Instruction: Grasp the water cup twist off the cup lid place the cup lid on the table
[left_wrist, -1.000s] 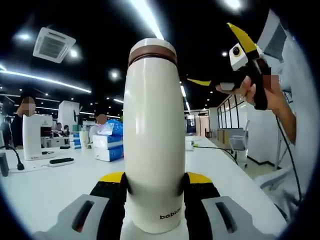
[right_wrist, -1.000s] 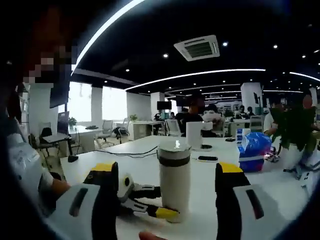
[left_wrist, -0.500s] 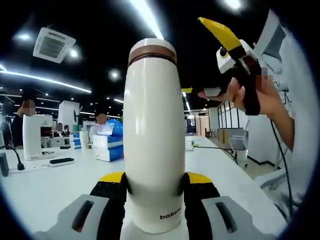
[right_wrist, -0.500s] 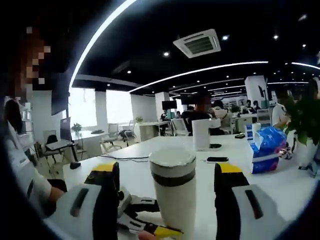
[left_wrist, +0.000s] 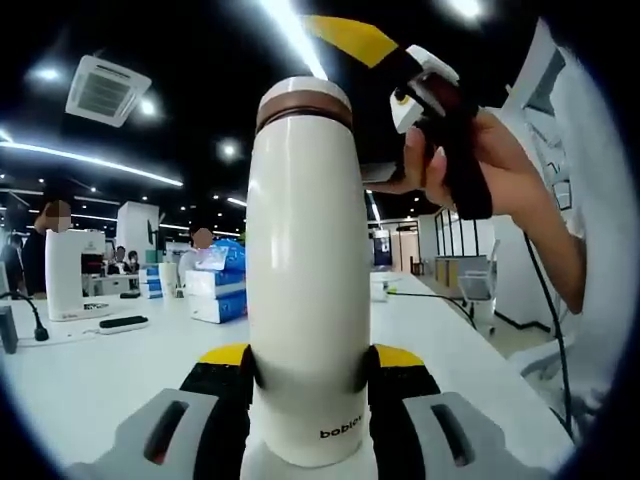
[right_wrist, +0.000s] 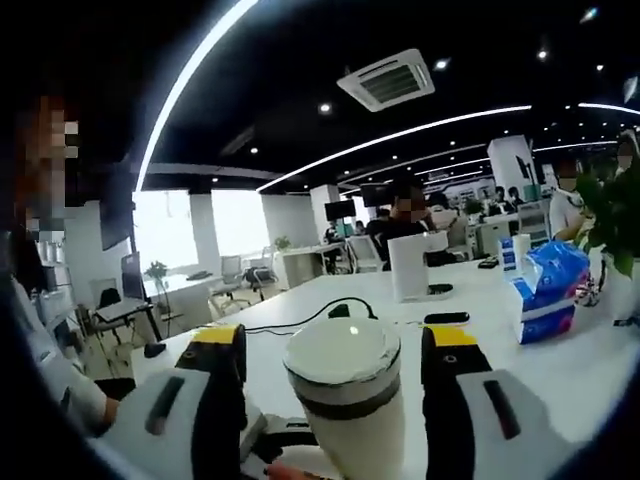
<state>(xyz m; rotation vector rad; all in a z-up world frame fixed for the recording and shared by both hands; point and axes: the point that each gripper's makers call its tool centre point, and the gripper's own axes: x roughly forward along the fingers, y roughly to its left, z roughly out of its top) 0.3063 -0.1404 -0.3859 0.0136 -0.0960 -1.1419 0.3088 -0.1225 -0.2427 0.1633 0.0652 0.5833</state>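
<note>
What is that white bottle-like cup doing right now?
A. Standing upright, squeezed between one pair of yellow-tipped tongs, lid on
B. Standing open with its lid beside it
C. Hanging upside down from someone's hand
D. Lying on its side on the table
A. The cup stands upright with the left tongs shut on its lower body, and the cup lid sits on top; the right tongs straddle the lid, open.

Ceiling: black, with long light strips (right_wrist: 400, 135) and a square air vent (right_wrist: 392, 80).
Windows: bright panes (right_wrist: 190, 235) at the far wall.
Desks: white tabletops (left_wrist: 90, 365).
</note>
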